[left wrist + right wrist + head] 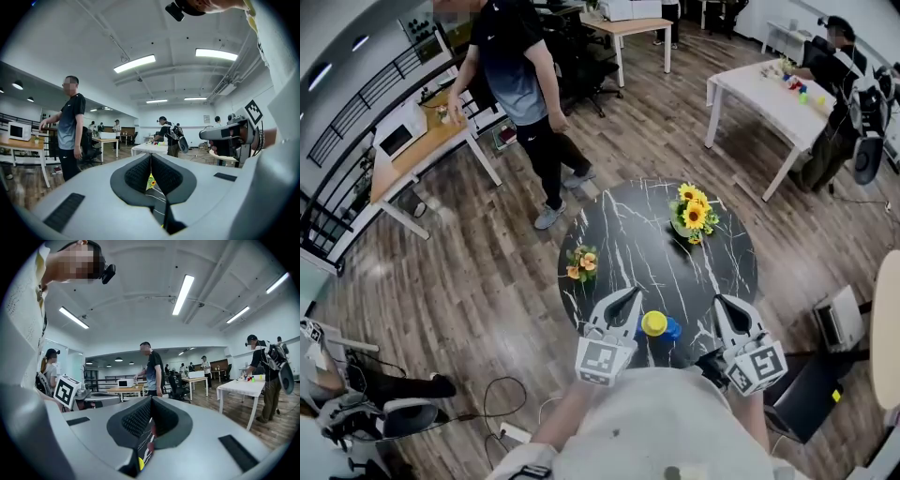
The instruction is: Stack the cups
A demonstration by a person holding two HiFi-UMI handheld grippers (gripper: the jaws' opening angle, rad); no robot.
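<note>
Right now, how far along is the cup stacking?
Nothing clearly done: the yellow cup and blue cup sit close together at the table's near edge; whether they are nested I cannot tell. Nothing in hand: left gripper and right gripper are shut and empty. Left: grasp a cup and stack it.

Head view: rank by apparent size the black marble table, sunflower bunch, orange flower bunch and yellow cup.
1. black marble table, by far the largest
2. sunflower bunch
3. orange flower bunch
4. yellow cup
The last two look close in size, and the cup sits nearer the camera, so their order is unsure.
</note>
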